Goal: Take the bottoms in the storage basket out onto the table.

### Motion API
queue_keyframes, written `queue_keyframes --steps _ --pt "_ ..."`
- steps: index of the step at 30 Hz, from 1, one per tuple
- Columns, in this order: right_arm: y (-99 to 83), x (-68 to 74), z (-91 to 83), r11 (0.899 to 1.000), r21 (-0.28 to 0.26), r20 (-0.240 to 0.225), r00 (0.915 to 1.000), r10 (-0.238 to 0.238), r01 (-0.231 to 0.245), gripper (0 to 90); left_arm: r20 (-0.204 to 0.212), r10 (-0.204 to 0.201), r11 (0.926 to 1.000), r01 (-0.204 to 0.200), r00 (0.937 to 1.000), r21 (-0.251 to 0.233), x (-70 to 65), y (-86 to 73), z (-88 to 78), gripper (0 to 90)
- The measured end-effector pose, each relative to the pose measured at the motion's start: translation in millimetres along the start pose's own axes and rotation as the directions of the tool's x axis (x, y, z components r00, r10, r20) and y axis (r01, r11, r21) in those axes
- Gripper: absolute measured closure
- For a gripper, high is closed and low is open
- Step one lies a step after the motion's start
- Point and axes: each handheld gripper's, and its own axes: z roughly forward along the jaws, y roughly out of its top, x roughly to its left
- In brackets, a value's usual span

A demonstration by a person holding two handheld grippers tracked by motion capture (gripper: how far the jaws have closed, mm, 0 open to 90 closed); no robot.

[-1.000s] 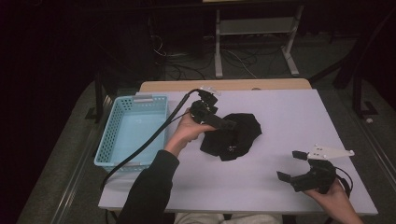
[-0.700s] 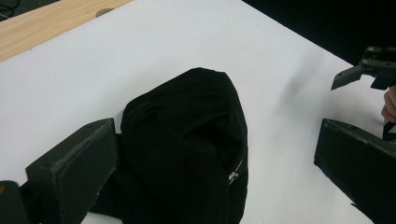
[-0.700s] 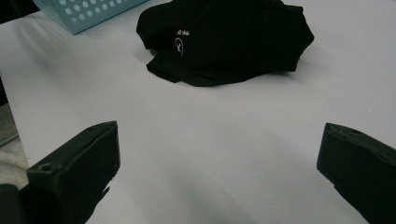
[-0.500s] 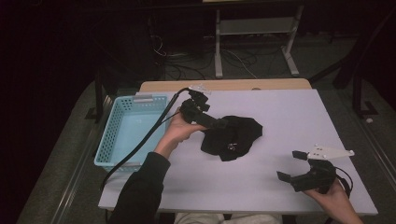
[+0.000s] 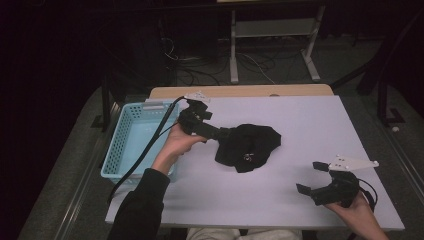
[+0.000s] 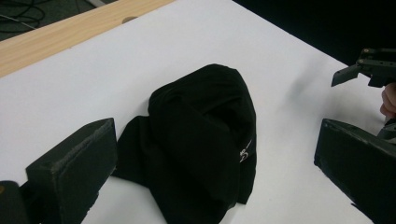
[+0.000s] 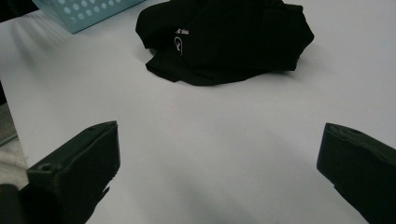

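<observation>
A crumpled black garment (image 5: 248, 145) with a small white logo lies in the middle of the white table (image 5: 310, 125). My left gripper (image 5: 226, 134) points at the garment's left edge with its jaws wide open. In the left gripper view the garment (image 6: 201, 135) lies just ahead of my left gripper (image 6: 215, 140), between the lines of the two jaws and untouched by either. My right gripper (image 5: 310, 177) rests near the table's front right corner, open and holding nothing. In the right gripper view the garment (image 7: 224, 37) lies well beyond the spread jaws of my right gripper (image 7: 219, 144).
A light blue plastic basket (image 5: 132, 145) stands at the table's left edge, beside my left hand. A wooden strip (image 5: 240, 91) runs along the far edge. The left gripper's cable (image 5: 150, 145) trails over the basket. Bare tabletop lies between the garment and my right gripper.
My left gripper has drawn back to the left, from over the garment toward the basket. The garment and my right gripper have stayed put.
</observation>
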Motion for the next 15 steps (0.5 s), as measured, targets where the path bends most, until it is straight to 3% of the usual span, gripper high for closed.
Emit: queue_keyframes --steps 15 --pt "-0.4 0.0 0.4 1.000 0.006 0.001 1.0000 0.000 0.000 0.0 -0.024 -0.009 0.9994 0.008 0.9997 -0.033 0.0 -22.0 -26.6 0.0"
